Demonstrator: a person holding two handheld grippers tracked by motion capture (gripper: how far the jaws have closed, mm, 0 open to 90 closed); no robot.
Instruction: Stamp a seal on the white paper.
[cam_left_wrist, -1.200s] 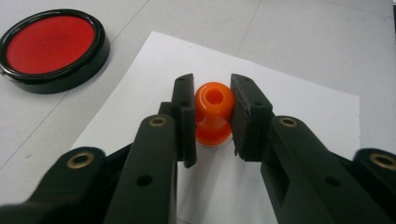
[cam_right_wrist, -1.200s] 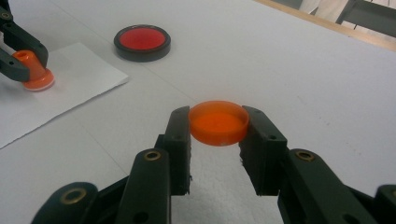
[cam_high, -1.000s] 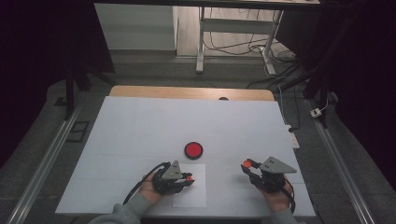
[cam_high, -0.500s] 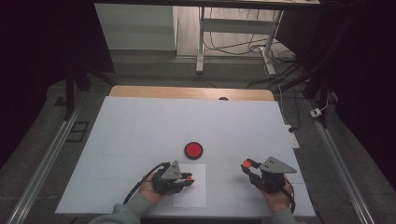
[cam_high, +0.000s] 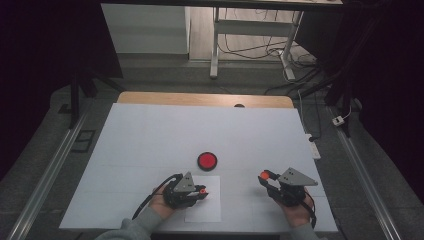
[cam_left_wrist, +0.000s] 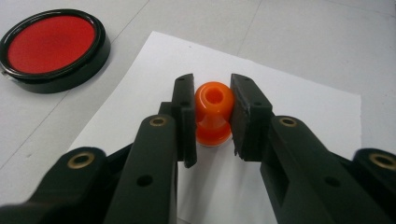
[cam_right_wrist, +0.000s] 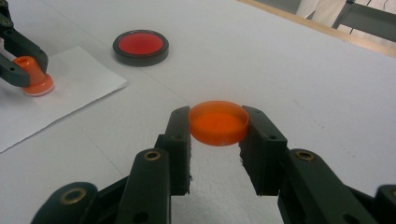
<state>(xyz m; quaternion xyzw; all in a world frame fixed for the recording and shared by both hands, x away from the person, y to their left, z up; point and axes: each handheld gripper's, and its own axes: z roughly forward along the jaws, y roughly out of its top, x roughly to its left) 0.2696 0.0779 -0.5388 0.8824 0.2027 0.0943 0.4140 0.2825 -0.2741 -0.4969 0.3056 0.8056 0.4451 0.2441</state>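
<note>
My left gripper is shut on a small orange knob-shaped stamp; the pads clamp its round head, and its wide base points down at a white paper sheet. In the high view this gripper lies over the sheet near the table's front edge. My right gripper is shut on a flat round orange lid just above the table, at the front right in the high view. A round black case with a red pad lies just beyond the sheet.
The white table top stretches far back to a wooden strip. Metal rails run along both sides. A white power strip lies at the right edge. A desk frame and cables stand on the floor beyond.
</note>
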